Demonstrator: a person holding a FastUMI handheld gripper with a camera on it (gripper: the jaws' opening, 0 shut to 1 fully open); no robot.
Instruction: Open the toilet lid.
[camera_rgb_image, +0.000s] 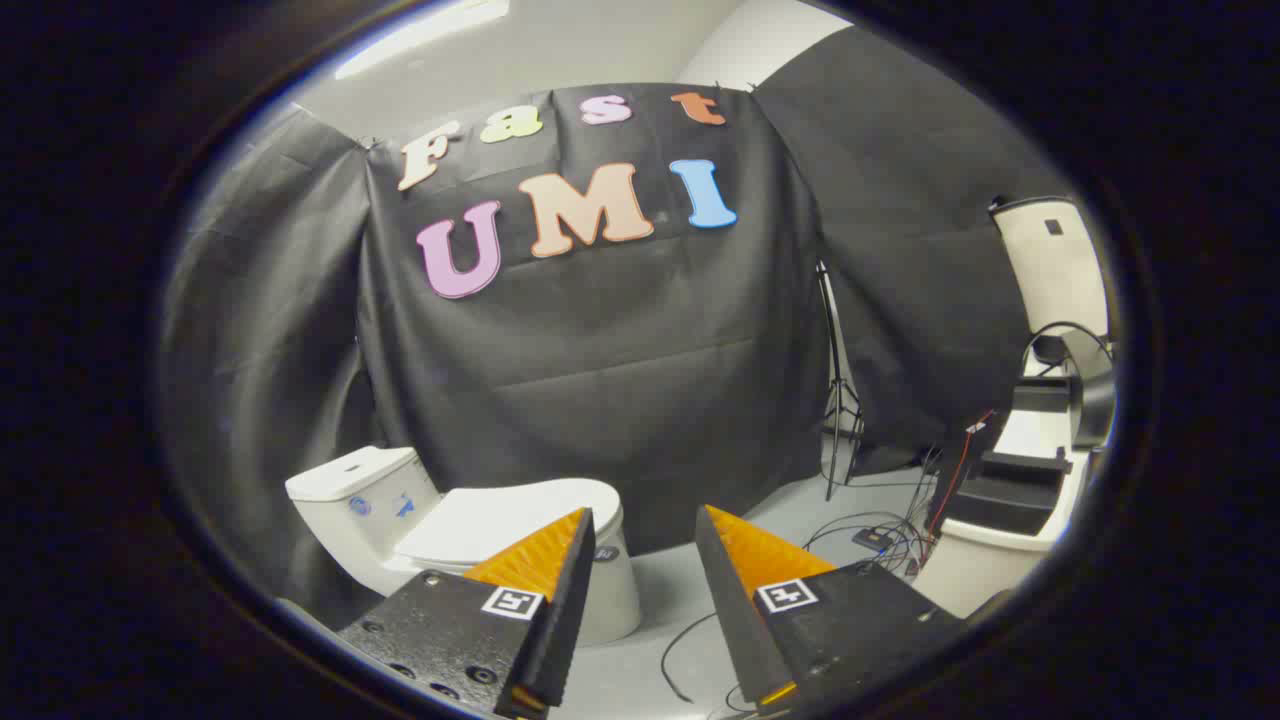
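The tongs (640, 525) stand wide, holding nothing; beyond them the toilet (420, 520), lid (500, 520) closed, on grey floor (680, 600).

Toilet (470, 540) far left on the floor (690, 590), lid (510, 520) down, tank (350, 475) behind it against the cloth wall. Gripper (640, 530) near, jaws apart, nothing between them. Tripod (835, 400) far right; cables (880, 535) before it; bench (1000, 540) right.

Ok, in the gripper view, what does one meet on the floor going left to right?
Toilet with its lid shut, beyond the open gripper → tripod stand → tangle of cables → white table bearing black equipment.
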